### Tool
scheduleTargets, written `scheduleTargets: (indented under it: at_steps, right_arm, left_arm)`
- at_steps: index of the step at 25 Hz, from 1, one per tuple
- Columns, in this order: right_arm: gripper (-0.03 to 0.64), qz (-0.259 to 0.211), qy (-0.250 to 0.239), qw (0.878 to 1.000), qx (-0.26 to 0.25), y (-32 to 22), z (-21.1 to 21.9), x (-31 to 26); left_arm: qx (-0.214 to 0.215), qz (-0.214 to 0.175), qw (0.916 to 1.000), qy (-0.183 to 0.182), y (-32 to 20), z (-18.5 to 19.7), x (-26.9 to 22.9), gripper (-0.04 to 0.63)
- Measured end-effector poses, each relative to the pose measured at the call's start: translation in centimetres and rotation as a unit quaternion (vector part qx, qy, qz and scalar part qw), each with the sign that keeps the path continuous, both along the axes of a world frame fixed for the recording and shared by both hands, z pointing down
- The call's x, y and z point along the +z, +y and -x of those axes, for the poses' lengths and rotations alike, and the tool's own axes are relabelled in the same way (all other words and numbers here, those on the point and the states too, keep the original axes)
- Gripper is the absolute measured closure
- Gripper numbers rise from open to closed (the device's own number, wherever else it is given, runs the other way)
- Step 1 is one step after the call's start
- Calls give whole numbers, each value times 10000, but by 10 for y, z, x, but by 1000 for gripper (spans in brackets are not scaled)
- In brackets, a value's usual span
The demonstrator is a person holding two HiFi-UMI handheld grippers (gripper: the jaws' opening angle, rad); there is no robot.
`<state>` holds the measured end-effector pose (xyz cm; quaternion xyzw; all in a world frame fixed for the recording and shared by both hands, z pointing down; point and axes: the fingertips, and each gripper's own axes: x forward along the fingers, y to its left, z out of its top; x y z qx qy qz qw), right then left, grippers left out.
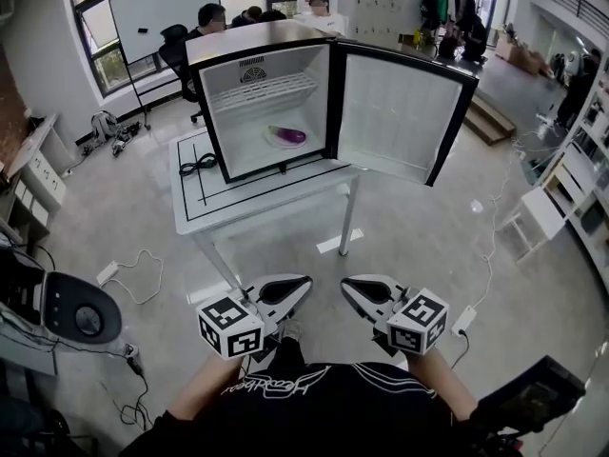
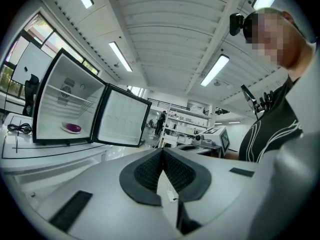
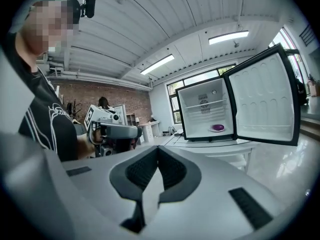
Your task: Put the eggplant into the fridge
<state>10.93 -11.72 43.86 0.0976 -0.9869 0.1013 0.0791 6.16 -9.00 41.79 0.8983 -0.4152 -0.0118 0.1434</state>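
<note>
Both grippers held at the waist | left gripper (image 1: pixel 303 285) closed, empty | right gripper (image 1: pixel 348 285) closed, empty | eggplant (image 1: pixel 287 136) lies inside the fridge (image 1: pixel 249 44) under the shelf, long axis crosswise, straight ahead, well apart from both | open door (image 1: pixel 395 112) nearer the right gripper, likely next

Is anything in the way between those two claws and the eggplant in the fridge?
Nothing visible does. The fridge door stands open, the eggplant already lies inside; the left gripper and right gripper, both shut, are empty.

Left tongs (image 1: pixel 301 285), right tongs (image 1: pixel 348 287): closed, empty
</note>
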Motion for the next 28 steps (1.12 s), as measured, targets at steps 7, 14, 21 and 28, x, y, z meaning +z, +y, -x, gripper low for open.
scheduleTargets:
  at_steps: [7,14,21,28]
  right_arm:
    - [609,-66,-84,9998,-196,41,-22,-8]
    - [609,-104,-195,9994,-269,51,-27,-14]
    - [609,-86,-226,9991,-348,62,-28,-18]
    - [609,-74,-271,9993,-261,58,-33,-17]
  left_arm:
    - [-93,-39,9999,-110,44,-27,-8,588]
    - [-213,-130,9995,-169,59,-31,-15,588]
    - [-167,-160,9996,-181,65,-38,-18,588]
    - [-81,-159,9995,-245,63,-43,-16,588]
